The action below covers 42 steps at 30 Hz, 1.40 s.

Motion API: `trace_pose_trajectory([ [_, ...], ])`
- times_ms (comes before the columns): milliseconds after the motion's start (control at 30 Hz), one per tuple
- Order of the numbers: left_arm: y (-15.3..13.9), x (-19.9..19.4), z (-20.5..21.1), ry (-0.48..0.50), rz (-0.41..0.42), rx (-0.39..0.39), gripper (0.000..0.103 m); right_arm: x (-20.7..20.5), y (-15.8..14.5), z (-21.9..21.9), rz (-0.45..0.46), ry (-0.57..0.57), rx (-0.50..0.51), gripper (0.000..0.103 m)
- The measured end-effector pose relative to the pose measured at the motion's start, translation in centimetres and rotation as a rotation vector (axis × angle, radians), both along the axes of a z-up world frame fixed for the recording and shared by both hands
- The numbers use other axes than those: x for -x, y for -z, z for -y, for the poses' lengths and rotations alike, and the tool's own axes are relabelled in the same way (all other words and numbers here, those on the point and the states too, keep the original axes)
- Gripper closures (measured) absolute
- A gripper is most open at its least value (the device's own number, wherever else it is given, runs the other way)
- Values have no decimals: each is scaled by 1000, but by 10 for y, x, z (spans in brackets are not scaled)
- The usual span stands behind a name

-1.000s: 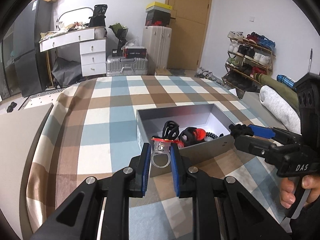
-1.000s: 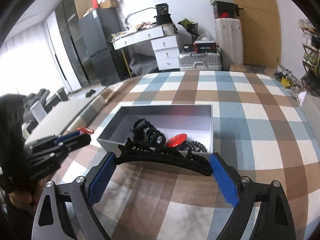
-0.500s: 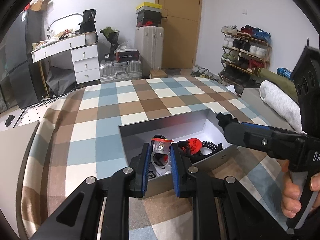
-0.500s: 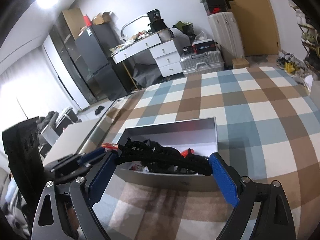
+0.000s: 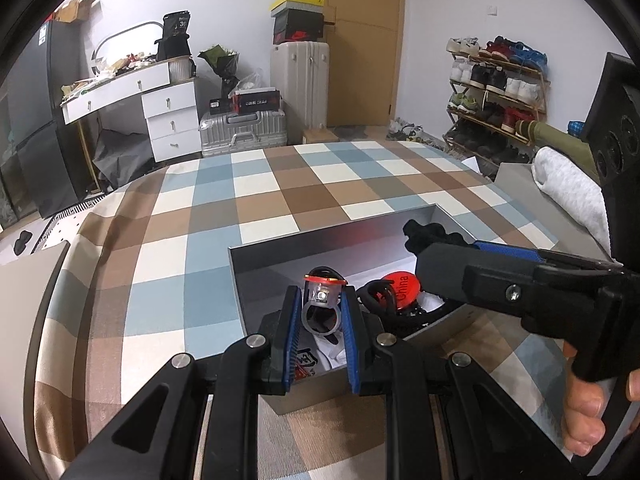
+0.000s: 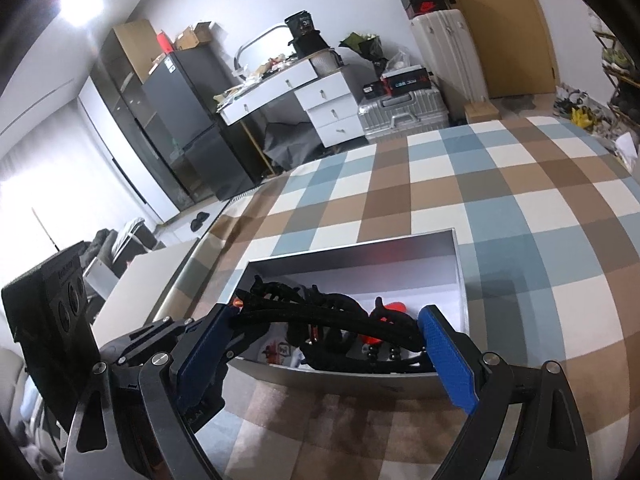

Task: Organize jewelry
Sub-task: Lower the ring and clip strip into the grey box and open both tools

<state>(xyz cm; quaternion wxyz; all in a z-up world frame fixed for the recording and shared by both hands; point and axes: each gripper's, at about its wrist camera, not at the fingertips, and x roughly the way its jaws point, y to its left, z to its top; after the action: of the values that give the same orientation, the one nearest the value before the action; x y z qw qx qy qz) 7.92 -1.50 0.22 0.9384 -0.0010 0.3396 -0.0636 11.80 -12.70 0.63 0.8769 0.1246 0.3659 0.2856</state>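
The left gripper had its blue pads pinched tight on a clear ring with a red top, holding it over the near end of the grey box. The right gripper was spread wide, a long black hair clip spanning pad to pad, gripped by its ends above the box's near wall. Inside the box lay a red disc marked "China" (half tucked under black loops) and dark beads. The box sat on the checked cloth, and both tools hung over its near edge, close beside each other.
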Motion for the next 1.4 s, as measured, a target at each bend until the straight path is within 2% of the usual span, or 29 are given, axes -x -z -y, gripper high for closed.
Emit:
trace_pose_trajectory([
  [733,8,-8,-1,7,-8,-10,88,-5,3,-5,-30,-7,17,8],
  [1067,6,-6,-3,-13,-4,0,86,12,-15,5,50,-19,63,6],
  [1167,3,-2,-2,-23,7,-8,63,14,-21,13,67,-6,67,4],
  [1333,-6,7,-5,-8,15,23,46,16,-21,23,73,6,82,3],
  [1400,-10,14,-8,-29,30,32,30,18,-20,24,77,-3,92,2],
])
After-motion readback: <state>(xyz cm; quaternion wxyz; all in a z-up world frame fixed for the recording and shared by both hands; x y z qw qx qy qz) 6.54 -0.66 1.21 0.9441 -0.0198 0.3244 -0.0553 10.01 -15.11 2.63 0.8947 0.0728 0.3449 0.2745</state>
